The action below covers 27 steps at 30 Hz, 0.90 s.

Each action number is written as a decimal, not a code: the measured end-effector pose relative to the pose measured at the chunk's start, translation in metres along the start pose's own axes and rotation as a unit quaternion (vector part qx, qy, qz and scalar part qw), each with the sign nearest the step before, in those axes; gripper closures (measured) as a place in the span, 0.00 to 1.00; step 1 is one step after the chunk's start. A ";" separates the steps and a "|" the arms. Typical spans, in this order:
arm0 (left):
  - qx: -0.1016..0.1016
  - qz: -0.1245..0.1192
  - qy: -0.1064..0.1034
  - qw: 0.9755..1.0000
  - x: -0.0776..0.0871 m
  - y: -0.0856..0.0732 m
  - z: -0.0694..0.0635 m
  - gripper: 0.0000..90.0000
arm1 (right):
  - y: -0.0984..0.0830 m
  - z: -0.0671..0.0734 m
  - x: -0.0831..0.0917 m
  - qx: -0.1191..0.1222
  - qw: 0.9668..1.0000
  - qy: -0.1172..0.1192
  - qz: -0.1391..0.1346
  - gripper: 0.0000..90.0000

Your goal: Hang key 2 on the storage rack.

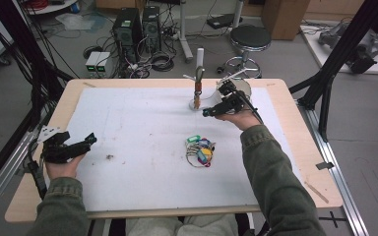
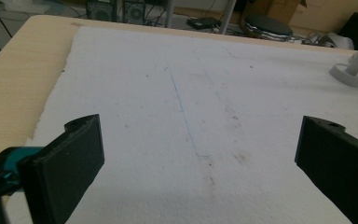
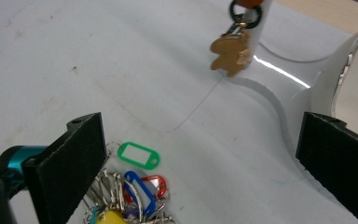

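Keys with coloured tags lie in a bunch on the white mat, near the middle of the table, a little to the right. One brown key tag hangs on the white stand at the far side. The right gripper is above the mat just right of the stand, between it and the bunch, its jaws wide apart with nothing between them. The left gripper rests at the near left edge, its jaws also wide apart and empty.
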State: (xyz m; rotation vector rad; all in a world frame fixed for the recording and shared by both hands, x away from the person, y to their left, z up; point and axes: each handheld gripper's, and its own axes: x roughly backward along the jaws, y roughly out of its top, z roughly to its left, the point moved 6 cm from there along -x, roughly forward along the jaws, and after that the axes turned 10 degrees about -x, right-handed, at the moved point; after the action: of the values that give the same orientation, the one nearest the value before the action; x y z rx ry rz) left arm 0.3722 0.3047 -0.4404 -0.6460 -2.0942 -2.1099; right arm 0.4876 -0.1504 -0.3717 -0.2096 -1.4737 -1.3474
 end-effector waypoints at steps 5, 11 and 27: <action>0.000 0.000 -0.001 1.000 0.000 0.000 0.000 0.02 | -0.008 0.006 -0.003 0.011 1.000 0.011 0.009 0.01; 0.001 0.000 -0.002 1.000 0.000 0.000 0.000 0.02 | -0.020 0.009 -0.010 0.011 0.999 0.019 0.023 0.01; 0.001 0.000 -0.001 1.000 0.000 0.000 0.000 0.02 | -0.047 0.018 -0.022 0.026 0.998 0.026 0.049 0.01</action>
State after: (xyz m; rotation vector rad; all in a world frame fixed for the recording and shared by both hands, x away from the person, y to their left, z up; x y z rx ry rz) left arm 0.3725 0.3047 -0.4407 -0.6501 -2.0971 -2.1071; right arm 0.4528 -0.1409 -0.4130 -0.2080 -1.4359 -1.2260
